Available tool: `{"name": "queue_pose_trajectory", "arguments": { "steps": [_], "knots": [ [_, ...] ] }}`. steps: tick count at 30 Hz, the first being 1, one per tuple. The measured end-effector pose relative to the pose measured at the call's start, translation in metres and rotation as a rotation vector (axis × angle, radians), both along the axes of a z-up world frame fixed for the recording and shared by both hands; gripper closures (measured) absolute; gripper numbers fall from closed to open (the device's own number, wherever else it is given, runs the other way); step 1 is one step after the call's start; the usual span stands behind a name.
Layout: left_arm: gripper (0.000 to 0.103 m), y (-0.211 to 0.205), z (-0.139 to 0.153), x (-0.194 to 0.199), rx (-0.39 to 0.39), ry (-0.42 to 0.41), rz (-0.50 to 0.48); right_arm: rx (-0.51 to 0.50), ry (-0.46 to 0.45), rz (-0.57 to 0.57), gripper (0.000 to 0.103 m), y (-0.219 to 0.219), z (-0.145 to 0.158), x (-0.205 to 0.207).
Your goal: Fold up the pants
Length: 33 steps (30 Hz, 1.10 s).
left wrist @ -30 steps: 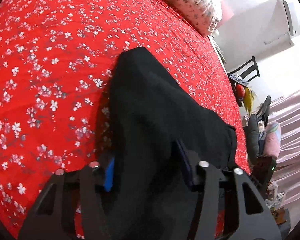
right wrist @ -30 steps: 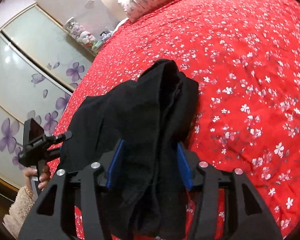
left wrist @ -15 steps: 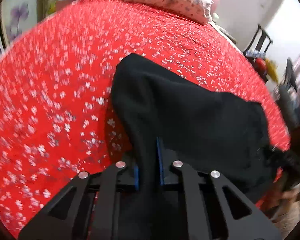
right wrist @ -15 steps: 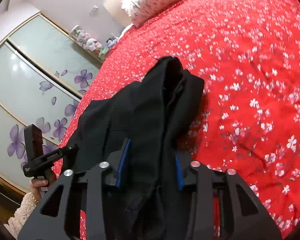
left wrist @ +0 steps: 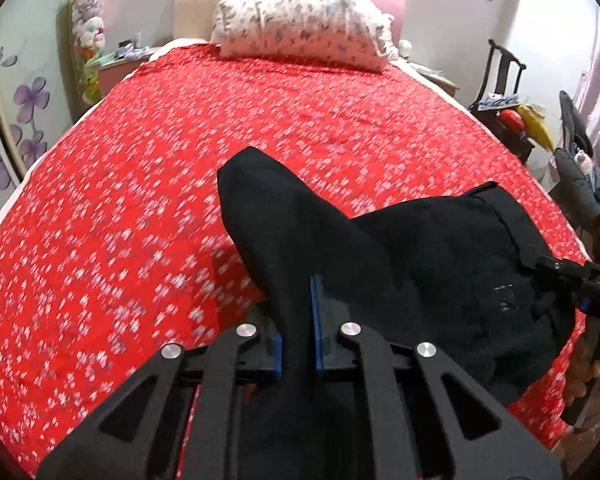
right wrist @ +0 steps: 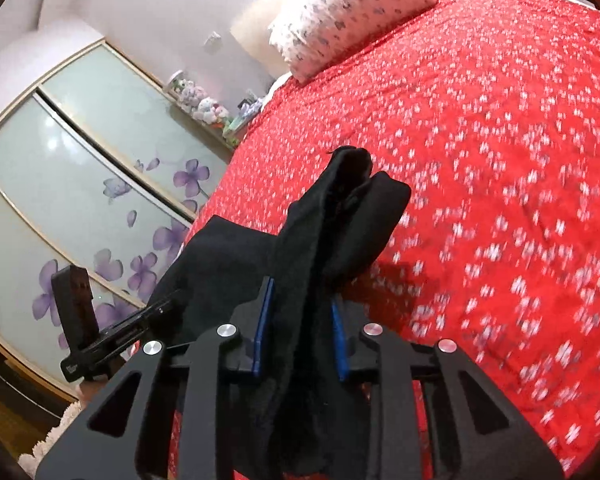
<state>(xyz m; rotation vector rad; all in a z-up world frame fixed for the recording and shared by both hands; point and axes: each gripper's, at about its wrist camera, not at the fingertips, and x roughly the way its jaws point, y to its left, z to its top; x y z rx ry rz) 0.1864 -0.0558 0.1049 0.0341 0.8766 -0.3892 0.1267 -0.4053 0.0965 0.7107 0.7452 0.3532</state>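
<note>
Black pants (left wrist: 400, 248) lie bunched on the red flowered bedspread (left wrist: 140, 200), partly lifted off it. My left gripper (left wrist: 298, 332) is shut on a fold of the pants, its blue pads pressed against the cloth. The right wrist view shows a thick bundle of the pants (right wrist: 340, 216) running up between the blue pads (right wrist: 262, 332) of my right gripper (right wrist: 300, 336); its jaws are closing on that bundle. The right gripper (left wrist: 572, 276) also shows at the right of the left wrist view, at the pants' far end. The left gripper (right wrist: 156, 312) shows at the left of the right wrist view.
A flowered pillow (left wrist: 300, 20) lies at the head of the bed. Sliding wardrobe doors (right wrist: 80, 180) with purple flowers stand along the left side. A dark chair (left wrist: 500, 76) and clutter stand at the right. A hand (left wrist: 596, 372) holds the right gripper's handle.
Both grippers have closed onto the black pants and risen, pulling the cloth up from the bed. The left gripper has rolled and now faces the pillow.
</note>
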Motion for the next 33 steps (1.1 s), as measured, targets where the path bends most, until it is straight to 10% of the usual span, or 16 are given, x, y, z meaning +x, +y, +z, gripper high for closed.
{"name": "queue_pose_trajectory", "arguments": {
  "steps": [8, 13, 18, 22, 29, 33],
  "knots": [
    [0.093, -0.040, -0.028, 0.028, 0.005, 0.037, 0.008, 0.001, 0.119, -0.183, 0.077, -0.054, -0.041, 0.011],
    [0.067, -0.019, -0.060, 0.037, -0.060, 0.125, 0.095, -0.002, 0.178, -0.225, 0.051, -0.060, -0.062, 0.003],
    [0.060, 0.020, -0.028, 0.028, -0.114, 0.034, 0.201, -0.100, 0.097, -0.328, 0.044, -0.066, -0.027, -0.016],
    [0.027, 0.017, 0.006, 0.017, -0.340, 0.006, 0.084, 0.001, 0.010, -0.209, 0.028, -0.045, -0.003, -0.021],
    [0.026, -0.038, -0.037, 0.025, -0.241, 0.190, -0.024, 0.036, 0.184, -0.144, 0.015, -0.023, -0.029, 0.001],
    [0.032, -0.024, -0.078, 0.041, -0.357, 0.281, 0.047, 0.141, 0.134, -0.186, 0.016, -0.035, -0.059, 0.001]
  ]
}}
